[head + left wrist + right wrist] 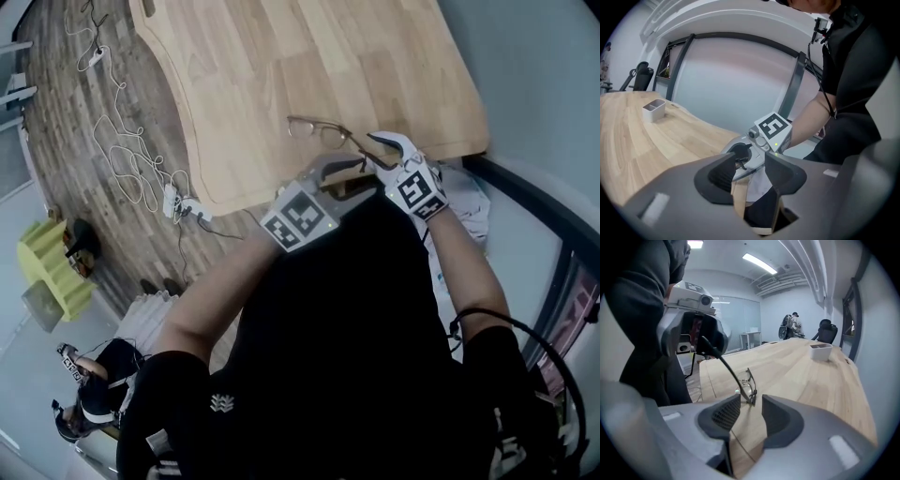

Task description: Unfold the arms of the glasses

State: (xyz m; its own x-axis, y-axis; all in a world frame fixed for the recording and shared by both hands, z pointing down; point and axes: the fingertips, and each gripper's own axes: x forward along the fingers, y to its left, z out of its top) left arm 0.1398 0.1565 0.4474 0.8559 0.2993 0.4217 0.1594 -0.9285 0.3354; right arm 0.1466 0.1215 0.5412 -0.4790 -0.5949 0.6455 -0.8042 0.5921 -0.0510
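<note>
Head view: a person's black shirt (356,356) fills the lower frame. Both forearms reach to the tabletop (281,75) edge above centre. The glasses (317,129) rest there, one arm stretched toward the left tongs (361,176) and right tongs (378,152).

Left gripper view: the left tongs stand released, with the right tongs seen beyond the gap.

Right gripper view: these tongs are released too. The glasses' hinge sits at centre, just beyond their tips, and neither pad presses on it.

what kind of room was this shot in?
Probably an office meeting room or lab space: a long wooden table, glass partition walls, ceiling strip lights and an office chair at the table's far end.
</note>
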